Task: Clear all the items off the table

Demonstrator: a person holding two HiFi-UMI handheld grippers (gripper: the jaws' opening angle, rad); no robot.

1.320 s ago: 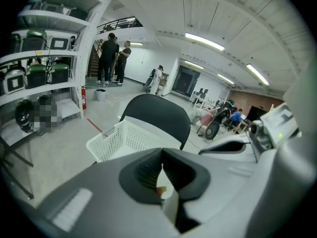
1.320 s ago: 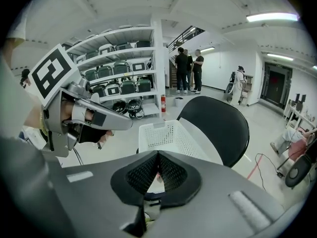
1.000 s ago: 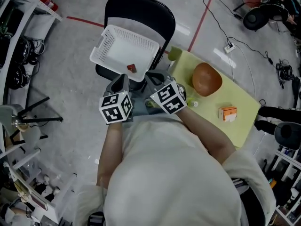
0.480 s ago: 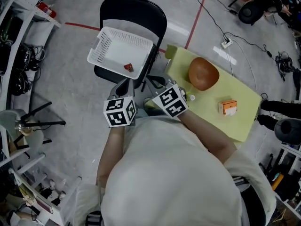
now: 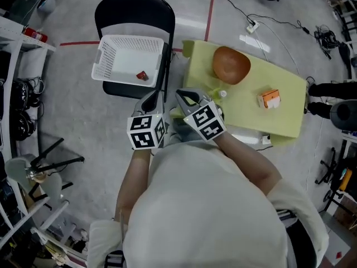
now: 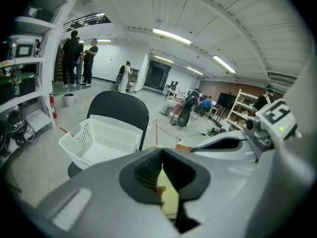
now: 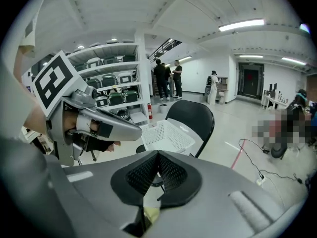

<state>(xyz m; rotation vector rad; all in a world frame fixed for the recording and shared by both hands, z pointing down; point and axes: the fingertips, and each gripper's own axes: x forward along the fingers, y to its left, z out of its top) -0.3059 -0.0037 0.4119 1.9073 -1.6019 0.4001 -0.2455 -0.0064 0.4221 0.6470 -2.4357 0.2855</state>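
On the yellow-green table (image 5: 245,113) I count three things: one brown bowl (image 5: 230,64), one orange box (image 5: 270,99) well apart from it, and, just beside the bowl, one little white thing (image 5: 223,94) too small to identify. The table's near left corner is covered by the right gripper (image 5: 187,97) and the person's sleeve. Both grippers hang side by side at that corner, the left gripper (image 5: 149,101) just off the table's edge. Each has its jaws clenched together with nothing between them. Beyond them one white basket (image 5: 105,57) sits on the seat of one black chair (image 5: 134,13). It holds a single small red piece (image 5: 142,75) that I cannot make out.
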